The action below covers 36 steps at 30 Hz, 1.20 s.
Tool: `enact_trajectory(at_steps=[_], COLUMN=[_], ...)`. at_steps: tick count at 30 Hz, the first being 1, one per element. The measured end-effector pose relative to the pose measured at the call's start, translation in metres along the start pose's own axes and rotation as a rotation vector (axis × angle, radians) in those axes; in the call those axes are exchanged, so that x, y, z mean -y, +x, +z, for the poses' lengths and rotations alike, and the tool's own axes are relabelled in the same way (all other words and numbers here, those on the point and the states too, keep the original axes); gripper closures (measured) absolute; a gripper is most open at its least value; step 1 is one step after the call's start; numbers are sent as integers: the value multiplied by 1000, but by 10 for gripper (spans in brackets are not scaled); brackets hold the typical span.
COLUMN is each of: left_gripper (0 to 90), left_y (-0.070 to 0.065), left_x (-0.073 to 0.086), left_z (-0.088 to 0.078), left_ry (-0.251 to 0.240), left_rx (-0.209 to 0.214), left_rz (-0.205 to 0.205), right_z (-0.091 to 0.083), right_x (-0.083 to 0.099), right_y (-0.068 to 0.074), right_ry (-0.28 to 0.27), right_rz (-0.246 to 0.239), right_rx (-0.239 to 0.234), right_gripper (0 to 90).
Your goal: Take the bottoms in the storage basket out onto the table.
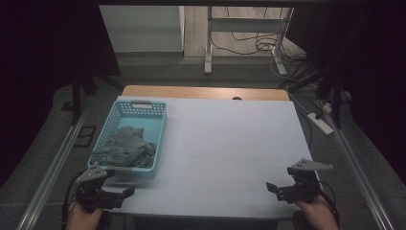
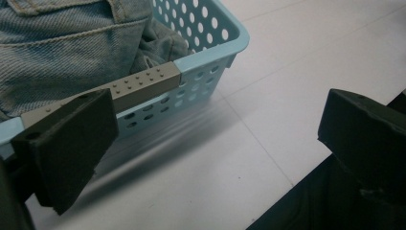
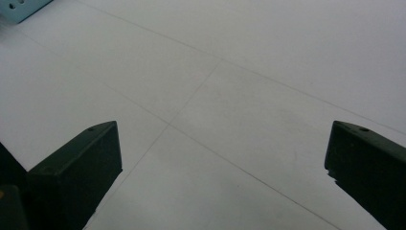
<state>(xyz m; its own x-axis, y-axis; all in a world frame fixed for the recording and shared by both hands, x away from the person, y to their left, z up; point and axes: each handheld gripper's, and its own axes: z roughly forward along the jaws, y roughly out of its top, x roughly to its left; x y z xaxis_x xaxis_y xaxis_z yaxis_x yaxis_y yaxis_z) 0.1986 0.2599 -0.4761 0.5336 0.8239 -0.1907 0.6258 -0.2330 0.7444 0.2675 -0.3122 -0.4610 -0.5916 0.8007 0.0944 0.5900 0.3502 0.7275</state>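
Observation:
A light blue perforated basket (image 1: 161,125) stands at the left of the white table (image 1: 230,143), with crumpled blue-grey denim (image 1: 125,146) inside. In the left gripper view the denim (image 2: 52,48) rises above the basket's near rim (image 2: 210,52), which carries a grey studded handle strip (image 2: 139,86). My left gripper (image 1: 125,192) is held at the table's front left corner, just in front of the basket, open with nothing between its jaws. At the front right my right gripper (image 1: 274,188) is open over bare table, and its jaws hold nothing.
A wooden strip (image 1: 206,92) runs along the table's far edge. Metal rails (image 1: 52,163) flank both sides. Behind the table stand a desk frame (image 1: 244,28), loose cables and a power strip (image 1: 321,122) on the floor. A basket corner (image 3: 21,7) shows in the right gripper view.

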Motion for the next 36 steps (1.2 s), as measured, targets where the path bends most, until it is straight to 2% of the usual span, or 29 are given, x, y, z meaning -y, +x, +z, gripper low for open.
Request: enact_trajectory(at_steps=[6,11,31,36], left_gripper=[4,2,0,0], left_y=[3,3,2,0], left_x=[2,2,1,-1], left_z=[-3,-2,-4,-4], left_ry=[-20,-15,-24,-27], left_rx=[31,37,32,10], left_rz=[-16,-9,-8,11], right_z=[1,2,3,3], right_x=[-1,-1,-1,-1], right_y=[0,0,-3,-3], right_ry=[6,13,20,21], right_rz=[1,3,16,21], right_rx=[-7,-13,-32,-34], right_gripper=[0,0,0,0])
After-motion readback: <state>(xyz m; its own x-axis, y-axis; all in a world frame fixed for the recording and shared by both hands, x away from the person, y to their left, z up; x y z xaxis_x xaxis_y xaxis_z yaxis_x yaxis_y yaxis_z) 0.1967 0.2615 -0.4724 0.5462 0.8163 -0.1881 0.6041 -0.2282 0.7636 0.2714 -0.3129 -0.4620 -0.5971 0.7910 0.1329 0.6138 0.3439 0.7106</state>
